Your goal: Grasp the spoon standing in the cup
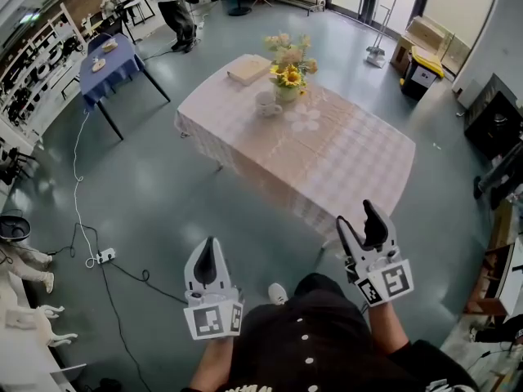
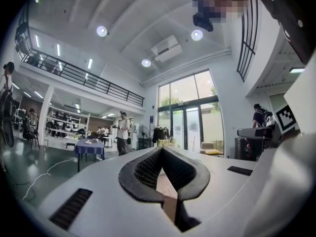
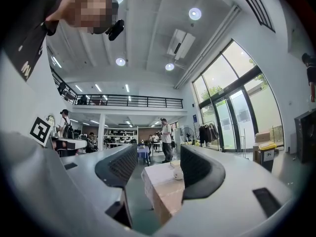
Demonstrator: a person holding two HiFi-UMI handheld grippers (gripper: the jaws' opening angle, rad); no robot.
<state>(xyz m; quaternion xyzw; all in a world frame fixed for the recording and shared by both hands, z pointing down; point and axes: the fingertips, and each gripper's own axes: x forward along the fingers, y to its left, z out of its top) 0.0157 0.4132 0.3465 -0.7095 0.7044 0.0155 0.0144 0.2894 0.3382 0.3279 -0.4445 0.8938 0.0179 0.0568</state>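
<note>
The white cup (image 1: 267, 103), its spoon too small to make out, stands near the table's (image 1: 351, 162) far edge beside the sunflower vase (image 1: 287, 91). Off the table's near edge, over open floor (image 1: 204, 186), the right gripper (image 1: 355, 212) gapes empty and the left gripper (image 1: 209, 245) is closed on nothing.

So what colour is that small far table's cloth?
The cloth is blue; best in head view.

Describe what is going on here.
A person holds a two-jaw gripper in each hand, standing short of a table with a pale checked cloth. The left gripper is shut and empty; the right gripper is open and empty. The white cup stands near the far end beside a vase of yellow flowers, untouched; its spoon is too small to make out.
</note>
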